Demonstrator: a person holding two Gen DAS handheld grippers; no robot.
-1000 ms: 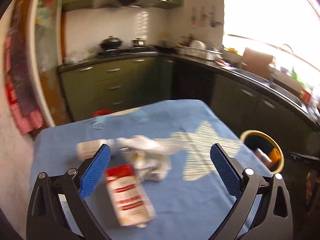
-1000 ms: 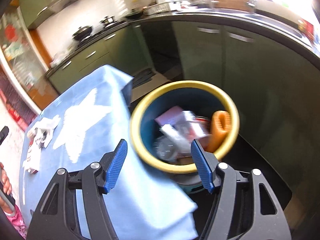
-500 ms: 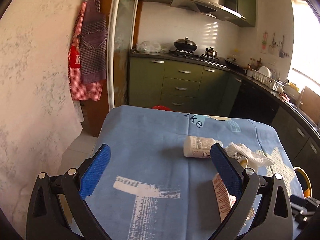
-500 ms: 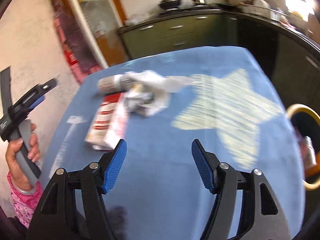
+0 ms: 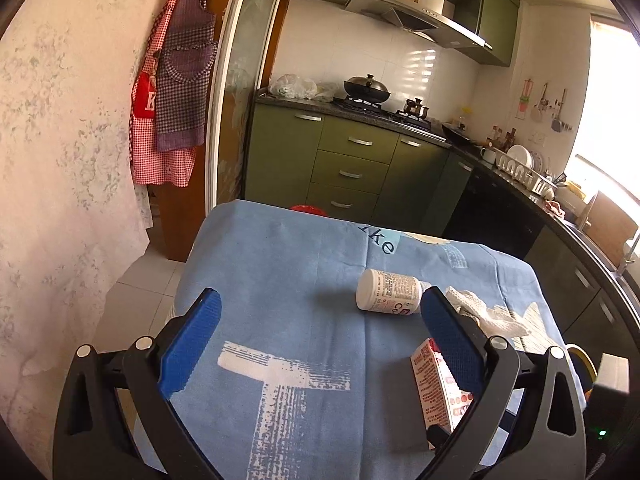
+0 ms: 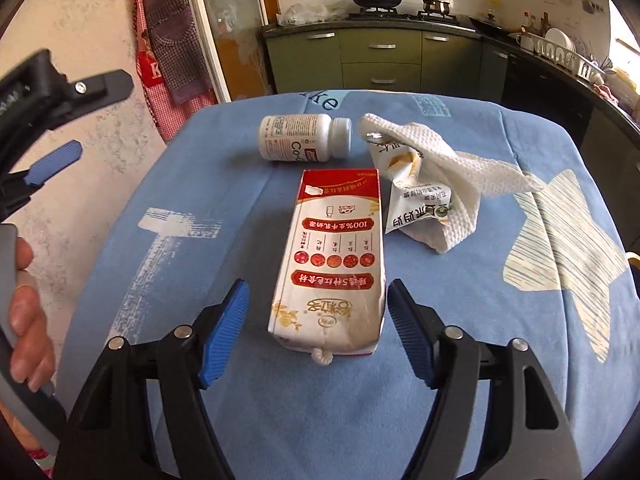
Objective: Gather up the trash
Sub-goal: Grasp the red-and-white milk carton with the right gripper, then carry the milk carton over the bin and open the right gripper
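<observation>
While the left tool (image 5: 316, 344) hangs unclenched off to the side, the right tool (image 6: 318, 332) straddles the red-and-white milk carton (image 6: 332, 264) on the blue-clothed tabletop (image 6: 248, 412), jaws released, carton's long axis pointing away.

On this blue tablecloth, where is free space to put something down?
Free: left half of the blue tablecloth around the white T print, and the pale star at right. Crowded: middle, with white pill bottle, red-white carton, crumpled paper towel.
</observation>
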